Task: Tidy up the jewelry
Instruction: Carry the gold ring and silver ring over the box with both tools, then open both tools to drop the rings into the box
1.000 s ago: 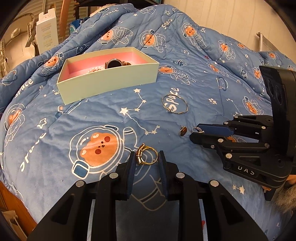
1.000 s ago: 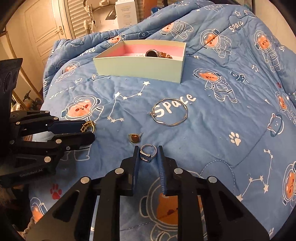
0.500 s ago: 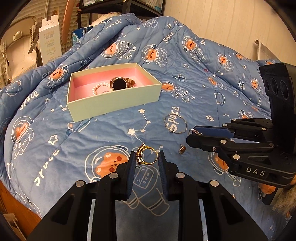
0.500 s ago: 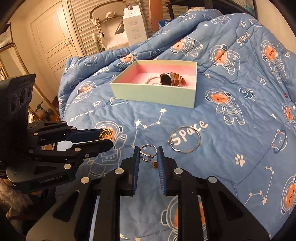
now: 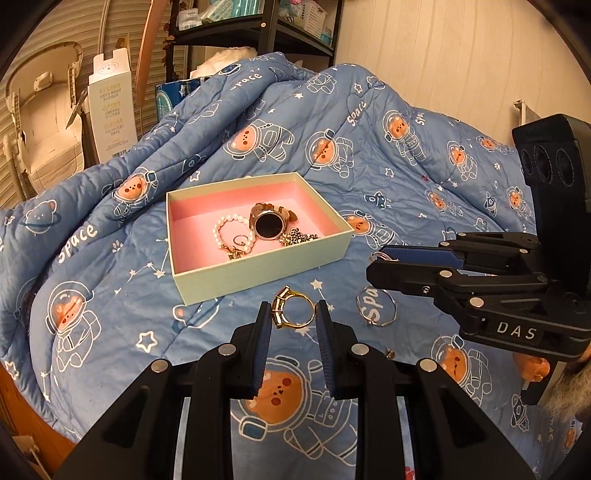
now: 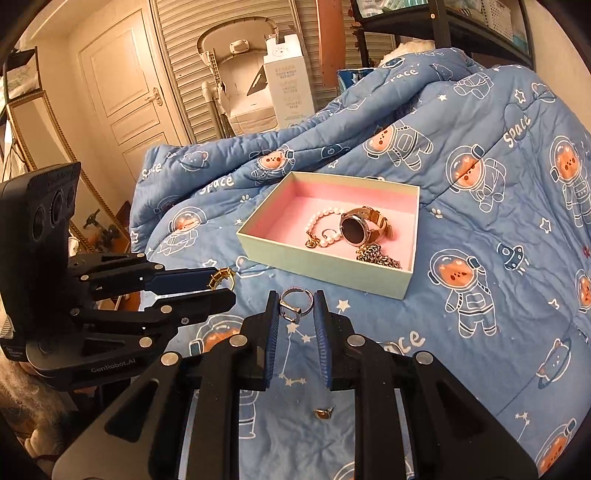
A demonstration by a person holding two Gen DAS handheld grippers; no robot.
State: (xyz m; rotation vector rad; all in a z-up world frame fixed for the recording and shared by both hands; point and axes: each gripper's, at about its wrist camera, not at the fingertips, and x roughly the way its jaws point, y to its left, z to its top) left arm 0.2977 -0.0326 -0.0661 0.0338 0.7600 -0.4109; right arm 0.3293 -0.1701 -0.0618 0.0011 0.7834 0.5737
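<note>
My left gripper [image 5: 291, 314] is shut on a gold ring [image 5: 285, 308] and holds it above the blue quilt, just short of the pale green box [image 5: 258, 269]. My right gripper [image 6: 295, 308] is shut on a silver ring [image 6: 291, 306], also raised near the box [image 6: 325, 266]. The box has a pink lining and holds a watch [image 5: 267, 225], a pearl bracelet [image 5: 225, 230] and a chain [image 5: 297, 238]. A thin wire bangle [image 5: 376, 310] and a small brown earring [image 6: 323, 413] lie on the quilt.
The quilt [image 5: 369, 166] rises in folds behind the box. A white carton [image 5: 110, 107] and a shelf unit [image 5: 258, 29] stand behind the bed. A door [image 6: 122, 85] is at the left in the right wrist view.
Both grippers have lifted off the quilt with their rings and moved up and forward toward the box. The box interior now shows more fully.
</note>
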